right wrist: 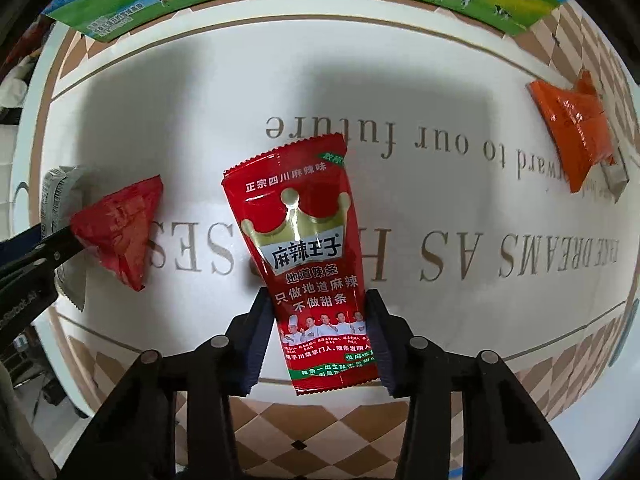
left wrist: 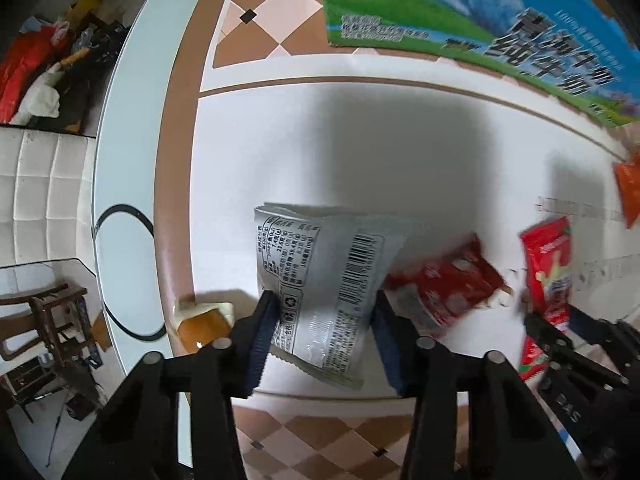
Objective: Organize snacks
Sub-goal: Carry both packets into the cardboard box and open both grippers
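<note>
While my left gripper (left wrist: 326,316) jaws clamp silver packet (left wrist: 320,276), right gripper (right wrist: 320,320) jaws clamp red crown packet (right wrist: 308,256) above desk (right wrist: 400,80)

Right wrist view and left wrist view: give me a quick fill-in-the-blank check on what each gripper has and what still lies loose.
1. The right gripper is shut on a tall ____ foil packet with a gold crown.
2. The left gripper holds a ____ foil packet with a barcode.
3. An ____ foil packet lies on the white printed tabletop.

Missing words: red; silver; orange
</note>
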